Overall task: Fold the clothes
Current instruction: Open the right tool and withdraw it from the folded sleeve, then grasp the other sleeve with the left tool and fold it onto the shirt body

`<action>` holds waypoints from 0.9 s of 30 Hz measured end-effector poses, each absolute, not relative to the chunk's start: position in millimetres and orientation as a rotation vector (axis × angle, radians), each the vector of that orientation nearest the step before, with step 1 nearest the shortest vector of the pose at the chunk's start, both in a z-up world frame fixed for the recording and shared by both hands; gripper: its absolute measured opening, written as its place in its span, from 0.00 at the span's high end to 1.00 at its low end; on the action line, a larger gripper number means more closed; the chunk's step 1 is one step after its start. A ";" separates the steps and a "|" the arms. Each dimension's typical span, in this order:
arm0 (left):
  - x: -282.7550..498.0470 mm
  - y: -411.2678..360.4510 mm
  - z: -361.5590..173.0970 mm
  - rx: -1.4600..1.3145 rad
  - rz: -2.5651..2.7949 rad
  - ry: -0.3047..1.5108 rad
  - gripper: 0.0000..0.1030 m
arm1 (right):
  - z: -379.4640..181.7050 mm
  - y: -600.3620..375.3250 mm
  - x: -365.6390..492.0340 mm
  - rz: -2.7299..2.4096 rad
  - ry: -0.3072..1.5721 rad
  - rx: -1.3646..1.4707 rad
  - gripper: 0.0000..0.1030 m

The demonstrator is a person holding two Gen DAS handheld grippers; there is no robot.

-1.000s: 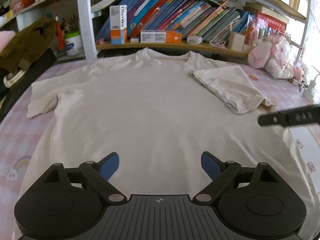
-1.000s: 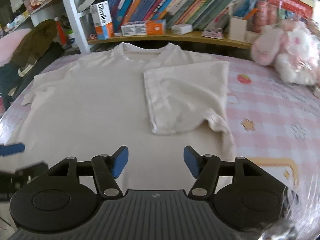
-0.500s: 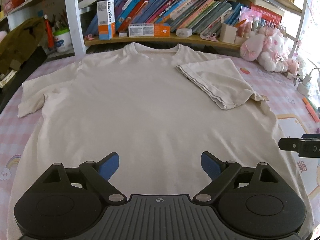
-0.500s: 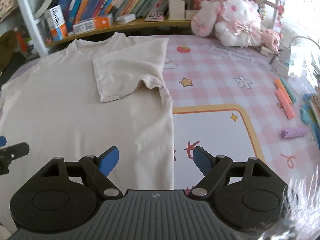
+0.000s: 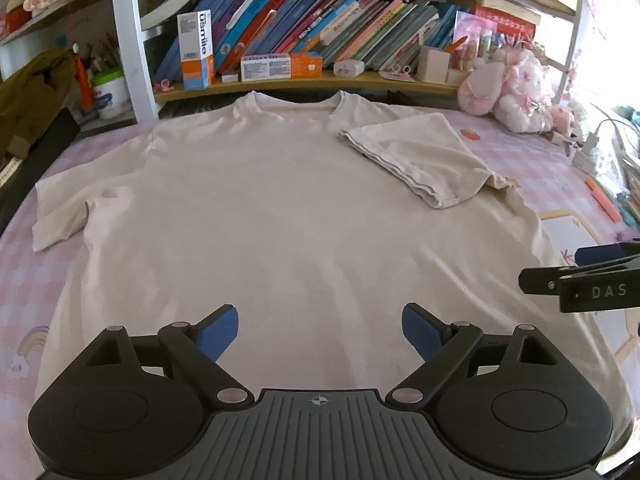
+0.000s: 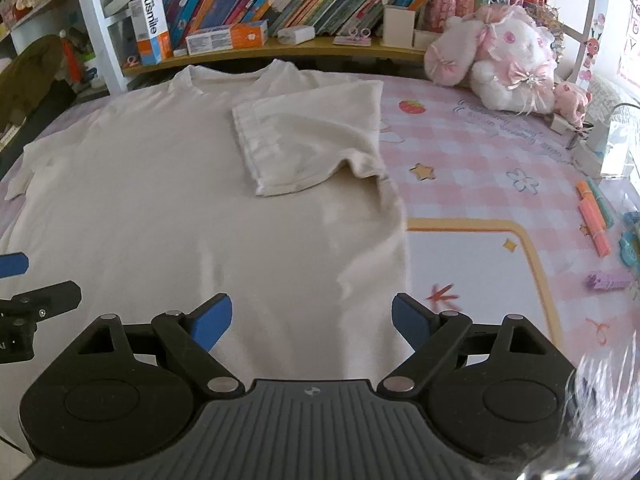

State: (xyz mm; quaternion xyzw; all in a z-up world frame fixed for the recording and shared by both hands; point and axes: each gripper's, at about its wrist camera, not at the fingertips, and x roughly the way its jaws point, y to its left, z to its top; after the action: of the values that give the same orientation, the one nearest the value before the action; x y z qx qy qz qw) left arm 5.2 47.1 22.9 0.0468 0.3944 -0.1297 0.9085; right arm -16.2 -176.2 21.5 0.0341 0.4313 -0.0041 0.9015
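A cream T-shirt (image 5: 280,216) (image 6: 168,200) lies flat on the pink checked table, collar toward the bookshelf. Its right sleeve (image 5: 420,156) (image 6: 304,140) is folded inward onto the chest; the left sleeve (image 5: 60,208) lies spread out. My left gripper (image 5: 320,330) hovers open over the shirt's lower middle, nothing between its blue pads. My right gripper (image 6: 312,320) hovers open over the shirt's lower right edge, also holding nothing. In the left wrist view the right gripper's finger (image 5: 580,280) shows at the right edge; the left gripper's finger (image 6: 40,300) shows at the left of the right wrist view.
A bookshelf (image 5: 320,40) with books and boxes runs along the far edge. Pink plush toys (image 6: 500,52) sit at the back right. Markers and small items (image 6: 596,220) lie at the right. A dark garment (image 5: 28,100) hangs at the far left.
Both grippers pulled back toward the shirt's hem. The right gripper swung away to the right, then partly back, and its fingers spread wider. The shirt has not moved.
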 end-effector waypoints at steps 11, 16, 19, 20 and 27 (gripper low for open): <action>19.5 120.3 27.7 0.079 -0.318 0.803 0.11 | 26.0 -95.7 -22.3 -0.056 0.883 0.049 0.16; 24.6 152.9 29.7 0.066 -0.320 0.785 0.11 | 27.7 -65.7 -20.0 -0.079 0.870 0.047 0.15; 32.7 178.2 29.5 0.020 -0.284 0.786 0.11 | 31.3 -51.9 -14.9 -0.098 0.839 0.043 0.13; 35.4 186.6 29.4 0.005 -0.272 0.787 0.11 | 32.9 -47.8 -12.9 -0.105 0.826 0.041 0.11; 57.6 244.7 25.6 -0.150 -0.150 0.774 0.14 | 36.7 -21.7 -2.1 -0.102 0.776 0.001 0.05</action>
State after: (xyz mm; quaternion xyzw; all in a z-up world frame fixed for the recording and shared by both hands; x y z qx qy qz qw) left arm 57.6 244.7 25.6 -0.0731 0.3765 -0.0732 0.9206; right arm -2.1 -21.7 36.7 0.0003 0.3783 -0.0496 0.9244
